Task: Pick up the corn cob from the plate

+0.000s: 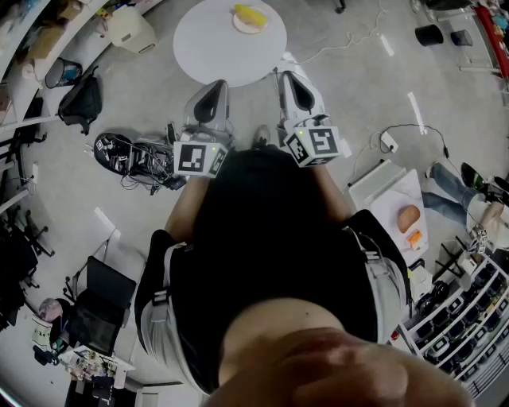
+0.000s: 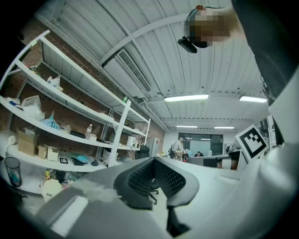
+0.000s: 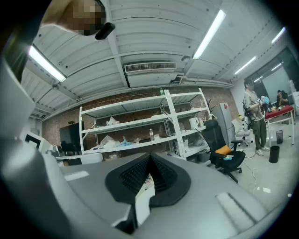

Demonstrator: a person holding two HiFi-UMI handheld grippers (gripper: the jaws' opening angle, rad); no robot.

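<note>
head view: the left gripper (image 1: pixel 211 87) and right gripper (image 1: pixel 291 78) are hovering level, side by side. only this view is showing the yellow corn cob (image 1: pixel 251 15), lying well ahead of both jaw tips on a small pale round plate (image 1: pixel 238 26) on the round white table (image 1: pixel 211 48), which is standing on grey concrete floor (image 1: pixel 358 79).

left gripper view: its jaws are pressing together, empty, and facing white metal shelving (image 2: pixel 119 135) beyond them.

right gripper view: its jaws are likewise closing on nothing, and a black office chair (image 3: pixel 226 156) is standing beyond them to the right.

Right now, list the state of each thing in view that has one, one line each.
Left gripper: jaws shut, empty.
Right gripper: jaws shut, empty.
Corn cob: lying on the plate, untouched.
Plate: on the table, holding the corn cob.
</note>
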